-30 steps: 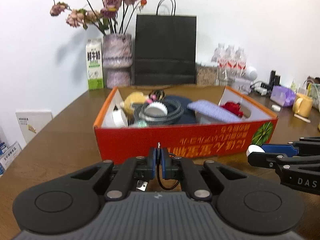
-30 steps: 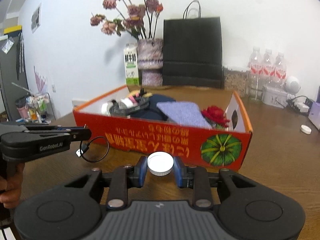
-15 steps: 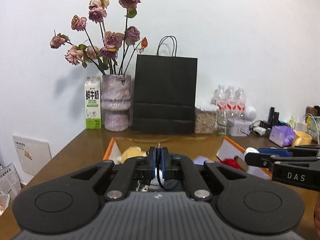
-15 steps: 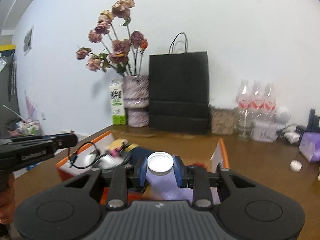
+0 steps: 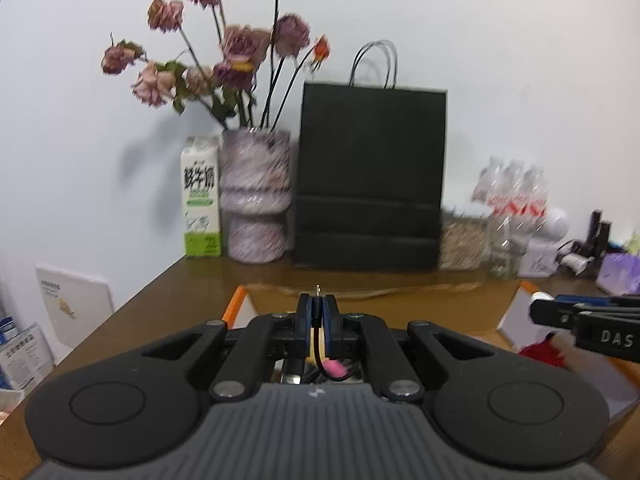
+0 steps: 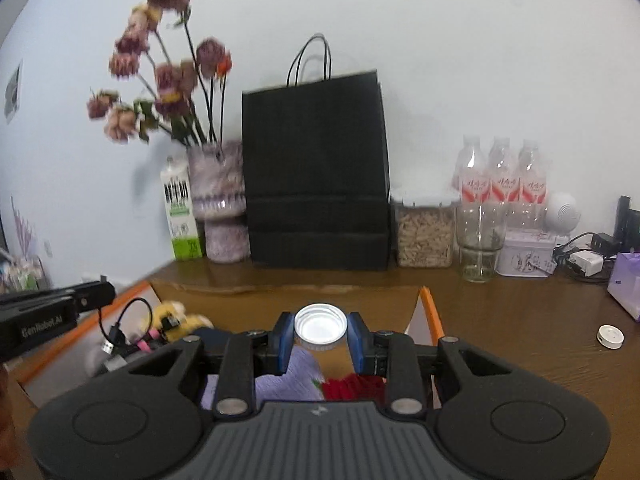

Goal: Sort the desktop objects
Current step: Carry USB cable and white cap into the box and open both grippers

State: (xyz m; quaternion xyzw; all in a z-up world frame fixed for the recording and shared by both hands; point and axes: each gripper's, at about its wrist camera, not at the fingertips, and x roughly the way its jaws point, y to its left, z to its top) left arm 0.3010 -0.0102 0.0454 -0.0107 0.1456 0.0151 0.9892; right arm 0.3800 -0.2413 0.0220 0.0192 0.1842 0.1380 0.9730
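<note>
Cap (image 6: 320,326): white, round, open side facing up toward the camera, clamped in right gripper (image 6: 320,338) above the box (image 6: 430,312). Left gripper (image 5: 318,320) pinches a black cable (image 6: 120,320), which hangs down in a loop.

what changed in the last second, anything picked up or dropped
Both grippers moved forward from in front of the orange box to over it. Nothing was taken or released: the left gripper still pinches the black cable, the right gripper still holds the white cap.

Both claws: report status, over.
Left claw shut on black cable. Right claw shut on white cap. Both above orange box. Nothing in the way.
</note>
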